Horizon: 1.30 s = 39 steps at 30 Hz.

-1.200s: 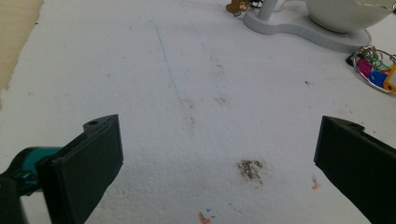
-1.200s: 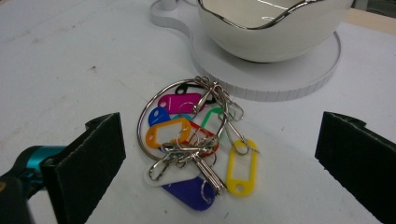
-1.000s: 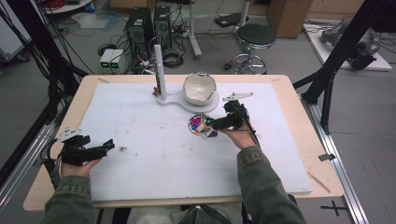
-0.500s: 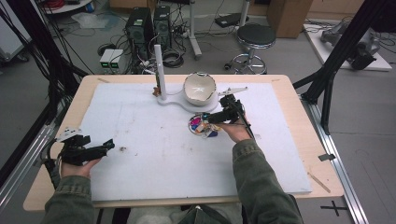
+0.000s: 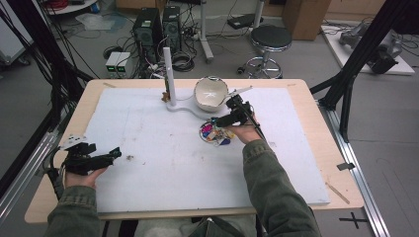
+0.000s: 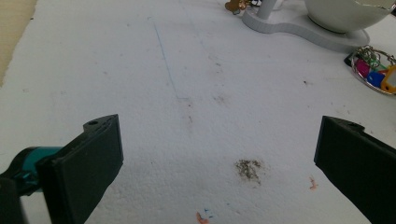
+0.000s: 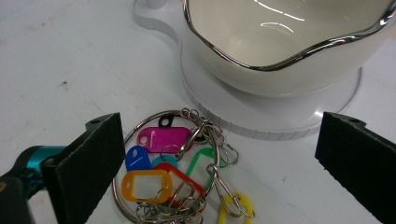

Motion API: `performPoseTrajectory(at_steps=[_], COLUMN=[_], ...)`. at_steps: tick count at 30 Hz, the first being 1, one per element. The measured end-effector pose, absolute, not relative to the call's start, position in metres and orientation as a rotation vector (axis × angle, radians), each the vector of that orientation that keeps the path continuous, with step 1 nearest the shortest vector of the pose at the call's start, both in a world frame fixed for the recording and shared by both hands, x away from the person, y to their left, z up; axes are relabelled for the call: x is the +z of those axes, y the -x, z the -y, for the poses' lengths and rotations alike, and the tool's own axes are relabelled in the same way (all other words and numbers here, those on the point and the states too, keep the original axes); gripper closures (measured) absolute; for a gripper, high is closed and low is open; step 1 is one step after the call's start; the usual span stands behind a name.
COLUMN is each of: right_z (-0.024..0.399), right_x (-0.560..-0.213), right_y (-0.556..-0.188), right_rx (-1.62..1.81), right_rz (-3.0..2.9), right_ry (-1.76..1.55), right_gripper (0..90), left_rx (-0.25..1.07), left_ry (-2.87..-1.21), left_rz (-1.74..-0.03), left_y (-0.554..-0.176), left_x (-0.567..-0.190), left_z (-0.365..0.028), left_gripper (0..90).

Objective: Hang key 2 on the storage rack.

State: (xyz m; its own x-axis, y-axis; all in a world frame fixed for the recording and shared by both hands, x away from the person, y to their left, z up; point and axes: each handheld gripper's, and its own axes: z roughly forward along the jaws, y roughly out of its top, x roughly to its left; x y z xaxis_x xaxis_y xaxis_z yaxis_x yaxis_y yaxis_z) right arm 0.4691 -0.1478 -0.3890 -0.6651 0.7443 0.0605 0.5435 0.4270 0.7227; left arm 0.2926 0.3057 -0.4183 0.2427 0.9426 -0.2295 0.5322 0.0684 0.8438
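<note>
Two jaws of the right gripper [image 7: 219, 154] stand spread wide and hold nothing, with the key ring [image 7: 170, 163] lying on the white mat between and just below them. It is a large metal ring strung with coloured plastic tags: magenta, blue, orange, green, red and a yellow one trailing out toward the right jaw. To take it cleanly, I judge it best to lower the jaws so one pad goes outside the ring's wire and the other inside, or to pinch a thick bunch of tags and small rings near the middle; a single loose tag could slip or leave the rest dangling.

Just beyond the jaw tips stands a white bowl [image 7: 285, 42] with a silver rim, seated on a white stand base [image 7: 280, 116]. The base edge lies almost touching the ring's far side, so the jaws have little room ahead and should come down from above rather than slide forward.

The left gripper [image 5: 94, 159] rests well apart over bare mat [image 6: 196, 93], its jaws likewise released and empty, clear of the work.
</note>
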Motion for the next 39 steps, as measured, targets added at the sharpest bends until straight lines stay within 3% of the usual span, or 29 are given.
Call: performPoseTrajectory(at_steps=[15, 23, 28, 35, 39], right_z=[0.141, 0.143, 0.145, 0.142, 0.138], right_x=[-0.401, -0.41, -0.41, -0.412, -0.415], right_y=[-0.488, -0.495, -0.496, -0.496, -0.494], right_rx=[0.904, 0.832, 0.85, 0.831, 0.784], right_rz=[-2.498, -2.551, -2.612, -2.699, -2.743], right_ry=[-1.151, -1.218, -1.253, -1.23, -1.236], right_gripper=[0.7, 7.6, 25.2, 42.2, 61.7], left_rx=[0.554, 0.548, 0.547, 0.544, 0.543], left_ry=[-1.597, -1.596, -1.601, -1.607, -1.607], left_rz=[-1.415, -1.407, -1.407, -1.405, -1.403], left_y=[-0.293, -0.293, -0.294, -0.293, -0.293], left_x=[-0.419, -0.419, -0.419, -0.419, -0.419], left_z=[-0.305, -0.305, -0.305, -0.305, -0.305], left_gripper=[1.6, 1.6, 1.7, 1.6, 1.7])
